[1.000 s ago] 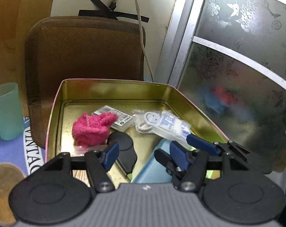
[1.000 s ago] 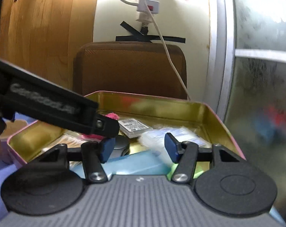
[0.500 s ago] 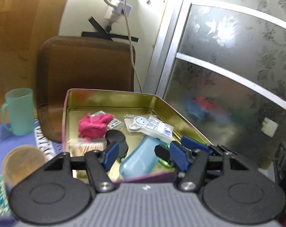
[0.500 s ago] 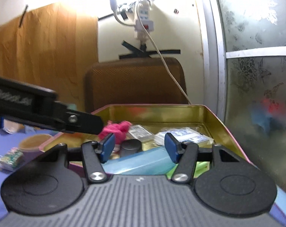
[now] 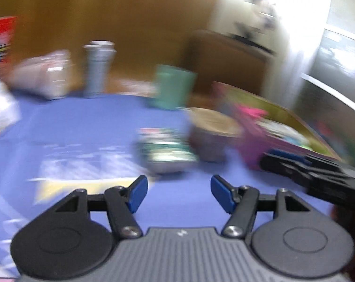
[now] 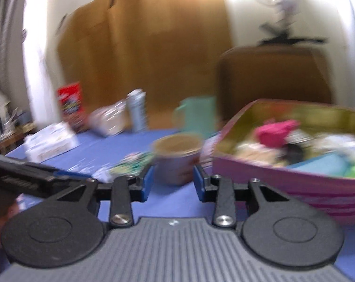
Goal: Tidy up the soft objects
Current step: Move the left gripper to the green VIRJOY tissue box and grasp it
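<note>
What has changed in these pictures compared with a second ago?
Both grippers have pulled back from over the tin and swung left toward the blue tablecloth. The left gripper is empty and open; the right gripper is closing on nothing. The pink cloth remains in the tin; cup and tub unmoved.

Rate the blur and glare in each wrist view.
Left wrist view: heavy sideways smear; the teal cup and pink tin are streaks, only the left gripper is crisp; upper right corner blown out. Right wrist view: milder blur; pink cloth readable, glare along the top, fisheye bending.
</note>
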`<state>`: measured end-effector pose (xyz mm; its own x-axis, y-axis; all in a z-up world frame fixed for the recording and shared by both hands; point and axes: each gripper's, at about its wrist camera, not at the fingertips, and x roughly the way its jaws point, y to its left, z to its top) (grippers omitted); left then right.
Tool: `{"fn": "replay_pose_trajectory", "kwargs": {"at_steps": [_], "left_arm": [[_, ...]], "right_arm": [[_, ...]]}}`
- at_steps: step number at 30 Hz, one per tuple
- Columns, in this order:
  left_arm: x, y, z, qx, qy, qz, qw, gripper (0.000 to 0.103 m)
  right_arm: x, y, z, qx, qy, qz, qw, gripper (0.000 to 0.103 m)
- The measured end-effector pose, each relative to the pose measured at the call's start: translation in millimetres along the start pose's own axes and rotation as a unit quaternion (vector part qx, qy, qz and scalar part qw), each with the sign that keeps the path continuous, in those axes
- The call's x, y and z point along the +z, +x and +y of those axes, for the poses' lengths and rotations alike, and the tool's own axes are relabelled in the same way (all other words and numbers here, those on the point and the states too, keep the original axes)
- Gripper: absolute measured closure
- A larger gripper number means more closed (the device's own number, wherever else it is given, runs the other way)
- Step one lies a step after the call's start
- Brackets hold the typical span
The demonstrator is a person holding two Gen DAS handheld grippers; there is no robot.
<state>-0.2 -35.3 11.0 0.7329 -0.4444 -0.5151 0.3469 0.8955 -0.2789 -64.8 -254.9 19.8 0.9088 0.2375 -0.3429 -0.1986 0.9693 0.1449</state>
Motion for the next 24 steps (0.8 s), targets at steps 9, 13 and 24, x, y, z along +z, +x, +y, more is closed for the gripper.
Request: {"fn": "replay_pose_trajectory", "kwargs": {"at_steps": [9, 13, 24], "left_arm": [[-5, -9, 78, 0.053, -0.137, -0.050, 0.9879, 0.040], [-8, -15, 83, 0.037, -0.153, -0.060, 0.9857, 0.040], [-12, -11, 75, -0.003, -0.122, -0.044, 0.9915, 0.040]], "right_arm": [[13, 103, 58, 0.027, -0.001, 0.104, 0.994, 0.035], [12, 132, 66, -0.024, -0.012, 0.122, 0.992, 0.030], [-17, 52, 76, 0.082, -0.085, 0.149, 0.982, 0.043]]}}
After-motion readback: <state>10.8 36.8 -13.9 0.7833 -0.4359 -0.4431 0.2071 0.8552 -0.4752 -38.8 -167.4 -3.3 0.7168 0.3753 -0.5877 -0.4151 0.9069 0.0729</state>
